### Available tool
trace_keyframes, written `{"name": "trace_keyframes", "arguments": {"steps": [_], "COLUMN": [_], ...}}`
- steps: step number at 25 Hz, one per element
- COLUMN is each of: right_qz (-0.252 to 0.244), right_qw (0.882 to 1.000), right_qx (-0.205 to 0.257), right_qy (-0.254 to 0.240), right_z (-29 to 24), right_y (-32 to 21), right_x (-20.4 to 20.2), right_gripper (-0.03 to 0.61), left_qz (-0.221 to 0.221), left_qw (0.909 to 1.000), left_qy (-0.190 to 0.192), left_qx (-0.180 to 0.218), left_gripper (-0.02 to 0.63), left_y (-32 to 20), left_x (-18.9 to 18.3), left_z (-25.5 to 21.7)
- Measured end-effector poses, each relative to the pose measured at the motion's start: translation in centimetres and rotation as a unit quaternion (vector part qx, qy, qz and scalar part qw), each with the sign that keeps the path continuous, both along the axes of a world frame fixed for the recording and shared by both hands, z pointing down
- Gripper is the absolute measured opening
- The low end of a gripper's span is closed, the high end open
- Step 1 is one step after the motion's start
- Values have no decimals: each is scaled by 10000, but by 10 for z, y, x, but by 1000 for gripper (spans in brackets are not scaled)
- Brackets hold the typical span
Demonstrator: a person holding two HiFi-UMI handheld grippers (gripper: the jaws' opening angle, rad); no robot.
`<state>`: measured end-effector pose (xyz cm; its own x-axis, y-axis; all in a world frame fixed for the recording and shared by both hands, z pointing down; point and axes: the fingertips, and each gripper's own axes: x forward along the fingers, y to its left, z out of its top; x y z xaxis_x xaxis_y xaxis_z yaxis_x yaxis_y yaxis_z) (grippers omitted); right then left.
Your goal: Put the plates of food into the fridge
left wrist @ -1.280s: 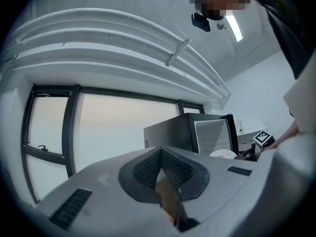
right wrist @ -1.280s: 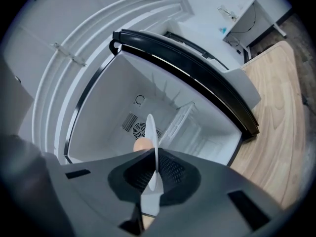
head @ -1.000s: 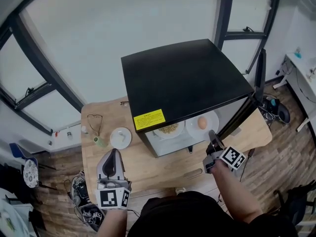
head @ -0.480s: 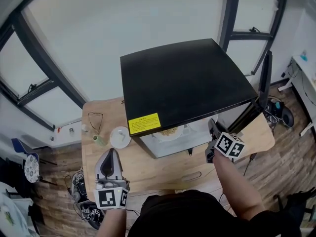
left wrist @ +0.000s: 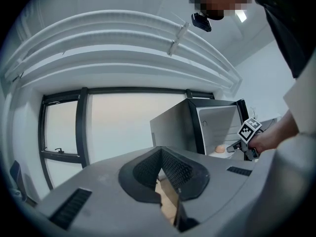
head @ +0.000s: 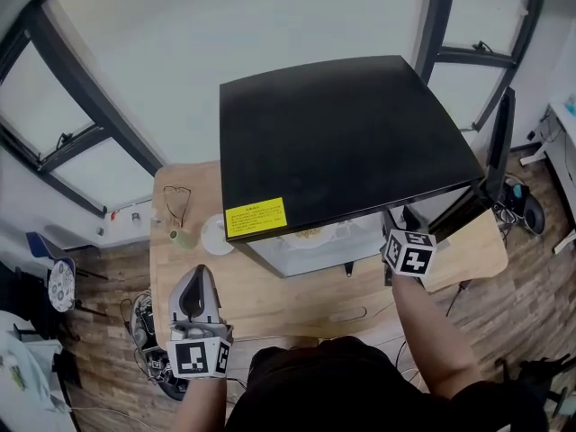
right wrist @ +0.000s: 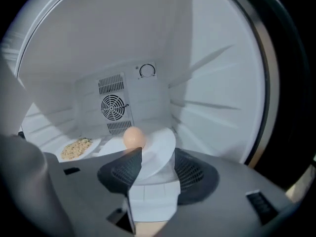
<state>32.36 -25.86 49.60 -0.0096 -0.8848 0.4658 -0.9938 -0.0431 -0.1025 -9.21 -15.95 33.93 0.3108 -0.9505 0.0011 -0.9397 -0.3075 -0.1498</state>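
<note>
The black-topped fridge stands open on the wooden table. In the right gripper view, a white plate with an egg rests on the fridge floor. My right gripper reaches inside, its jaws opening either side of the plate's near rim, pads apart from it. A plate of rice lies further left inside. In the head view only the right gripper's marker cube shows below the fridge top. My left gripper hovers shut and empty over the table's front left.
A small white plate, a green cup and glasses lie on the table left of the fridge. The fridge door swings out at the right. A fan grille is on the fridge's back wall.
My right gripper has pushed forward under the fridge top, and the egg plate has gone out of the head view. The left gripper has stayed near the table's front left.
</note>
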Motion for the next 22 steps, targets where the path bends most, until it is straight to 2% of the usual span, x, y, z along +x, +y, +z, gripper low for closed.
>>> {"name": "trace_keyframes", "arguments": {"steps": [4,7,10,14,17,19,22], "right_qz": [237,429,512,534,394,200,-372], "right_qw": [9996,9980,9958,9882,9833,9828,9789], "right_qx": [110,441,742,1432,1750,1745,1695], "right_qy": [144,139,135,-33,-295,-566,-1078], "right_z": [2,-7,-18,-40,-48,-41,-29], "right_y": [1,10,24,47,64,76,98], "right_x": [7,8,0,-19,-43,-70,-129], "right_gripper": [210,210,210,210,210,210,206], "left_qz": [-83,-127,-78,102,96,-6,-119], "left_qw": [9999,9997,9999,9999,9998,9998,9995], "left_qy": [3,59,101,117,137,187,286], "left_qx": [145,185,64,-51,72,49,-1], "left_gripper": [3,3,3,3,3,3,3], "left_y": [6,9,14,21,29,34,43], "left_x": [-8,-22,-38,-60,-85,-109,-145], "left_z": [-9,-10,-4,-2,-6,-4,2]}}
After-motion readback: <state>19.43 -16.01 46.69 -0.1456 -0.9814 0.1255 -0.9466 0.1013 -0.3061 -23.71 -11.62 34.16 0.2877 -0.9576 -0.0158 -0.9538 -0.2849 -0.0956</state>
